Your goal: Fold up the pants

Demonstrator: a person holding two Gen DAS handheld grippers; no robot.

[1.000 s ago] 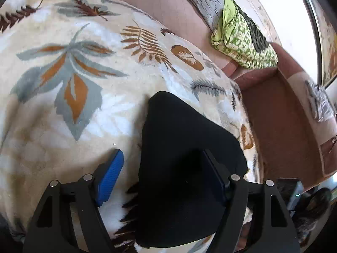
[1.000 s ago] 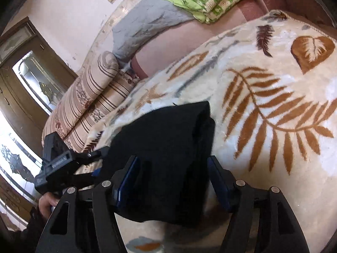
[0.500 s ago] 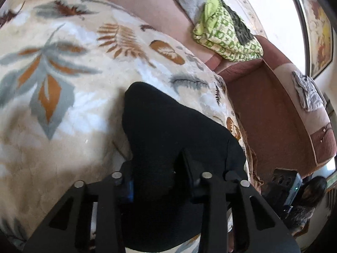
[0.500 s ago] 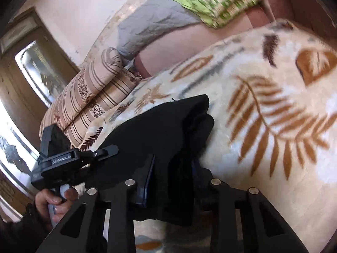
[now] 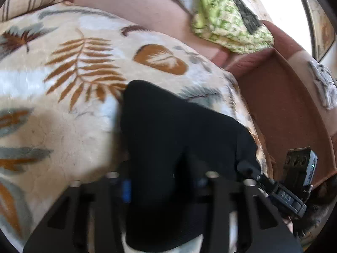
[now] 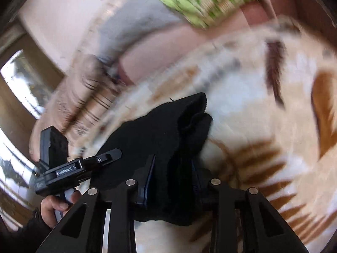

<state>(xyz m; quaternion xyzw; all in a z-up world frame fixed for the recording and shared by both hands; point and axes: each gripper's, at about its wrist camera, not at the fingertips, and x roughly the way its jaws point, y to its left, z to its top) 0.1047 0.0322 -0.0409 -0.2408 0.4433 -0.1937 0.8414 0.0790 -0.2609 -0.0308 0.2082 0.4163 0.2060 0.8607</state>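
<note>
leaf-print blanket [image 5: 63,113] | black pants [image 5: 168,130] pinched between both jaws

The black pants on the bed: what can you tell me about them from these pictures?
The black pants look like soft, matte knit fabric, already folded into a compact stack of layers, visible at their edge. They lie on a leaf-patterned blanket. Both the left gripper and the right gripper are closed on the near edge. Further detail is lost in blur.

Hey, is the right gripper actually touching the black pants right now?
Touching. In the right wrist view the right gripper has both fingers pressed into the bunched edge of the black pants, with fabric filling the space between them.
</note>
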